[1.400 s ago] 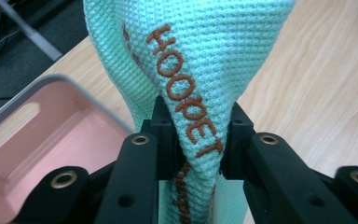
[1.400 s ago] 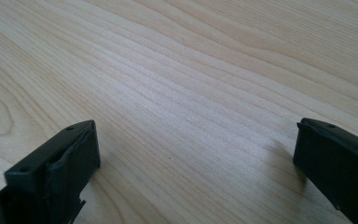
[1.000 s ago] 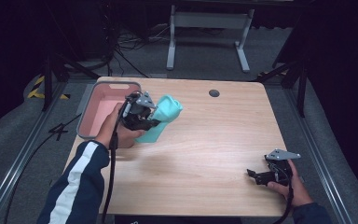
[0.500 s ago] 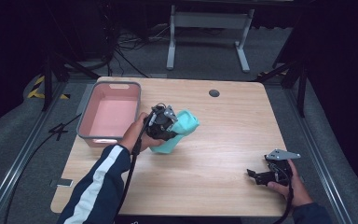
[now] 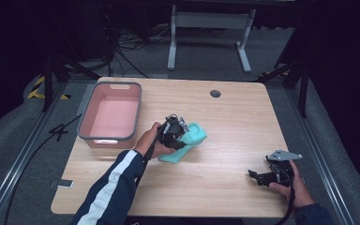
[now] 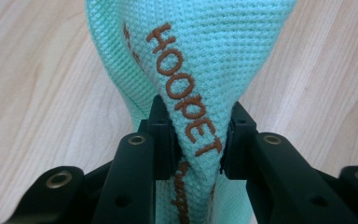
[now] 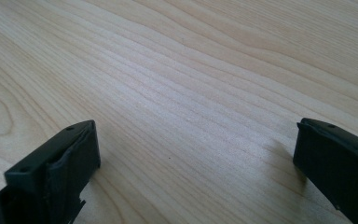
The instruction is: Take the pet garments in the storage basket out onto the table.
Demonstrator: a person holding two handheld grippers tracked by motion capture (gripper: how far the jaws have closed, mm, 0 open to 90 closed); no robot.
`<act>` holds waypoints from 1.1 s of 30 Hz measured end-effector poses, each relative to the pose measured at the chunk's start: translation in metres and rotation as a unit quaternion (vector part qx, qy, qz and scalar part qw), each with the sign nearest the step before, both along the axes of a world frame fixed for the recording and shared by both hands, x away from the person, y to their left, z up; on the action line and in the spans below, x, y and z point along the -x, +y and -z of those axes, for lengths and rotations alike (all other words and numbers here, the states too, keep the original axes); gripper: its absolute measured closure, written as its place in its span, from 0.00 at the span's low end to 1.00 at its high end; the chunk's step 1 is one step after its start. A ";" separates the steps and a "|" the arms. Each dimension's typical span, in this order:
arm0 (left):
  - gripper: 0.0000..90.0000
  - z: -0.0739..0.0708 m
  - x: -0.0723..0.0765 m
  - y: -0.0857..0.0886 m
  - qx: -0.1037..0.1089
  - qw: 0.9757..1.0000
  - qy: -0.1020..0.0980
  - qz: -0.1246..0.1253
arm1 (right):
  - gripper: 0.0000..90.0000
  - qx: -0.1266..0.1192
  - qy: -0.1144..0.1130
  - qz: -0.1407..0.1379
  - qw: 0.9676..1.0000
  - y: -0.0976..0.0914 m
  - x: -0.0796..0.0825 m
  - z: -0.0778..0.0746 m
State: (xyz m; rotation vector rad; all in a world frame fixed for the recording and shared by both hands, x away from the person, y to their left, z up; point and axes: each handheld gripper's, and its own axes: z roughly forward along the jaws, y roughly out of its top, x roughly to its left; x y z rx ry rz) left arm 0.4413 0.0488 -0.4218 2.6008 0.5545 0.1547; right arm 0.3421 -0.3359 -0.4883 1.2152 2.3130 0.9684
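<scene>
Left gripper clamped tight on a pinched fold of the teal cloth; in the left gripper view both pads bite the waffle weave right beside the orange stitched lettering. Right gripper rests at the near right corner of the table, jaws wide apart over bare wood, holding nothing.

Cloth now sits at mid-table, just right of the pink bin, its lower part looking to touch the wood, the upper part bunched at the jaws.

Step in hand, as I read it: carrying the cloth out of the bin area and setting it down on the open tabletop. Next move likely calls for lowering the last bit, letting go of the fold, and perhaps bringing the right gripper across to take an edge for spreading or folding.

Against the frame a second back: cloth and left hand were up beside the bin's right rim; they have come right, nearer and lower. Right hand unchanged. Bin unmoved.
</scene>
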 end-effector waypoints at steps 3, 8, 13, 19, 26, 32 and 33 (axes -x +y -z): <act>0.76 0.008 -0.001 -0.006 0.002 1.000 0.010 0.003 | 0.01 0.000 0.000 0.000 1.000 0.000 0.000 0.000; 0.72 0.019 0.002 -0.017 -0.002 1.000 0.015 0.009 | 0.01 0.000 0.000 0.000 1.000 0.000 0.000 0.000; 0.69 0.028 0.004 -0.023 0.002 1.000 0.023 0.010 | 0.01 0.000 0.000 0.000 1.000 0.000 0.000 0.000; 0.67 0.031 0.003 -0.022 0.018 0.999 0.029 0.003 | 0.01 0.000 0.000 0.000 1.000 0.000 0.000 0.000; 0.56 0.030 0.004 -0.023 0.009 1.000 0.019 0.005 | 0.01 0.000 0.000 0.000 1.000 0.000 0.000 0.000; 0.49 0.026 0.009 -0.026 -0.005 1.000 0.012 0.011 | 0.01 0.000 0.000 0.000 1.000 0.000 0.000 0.000; 0.48 0.024 0.009 -0.026 -0.006 1.000 0.013 0.012 | 0.01 0.000 0.000 0.000 1.000 0.000 0.000 0.000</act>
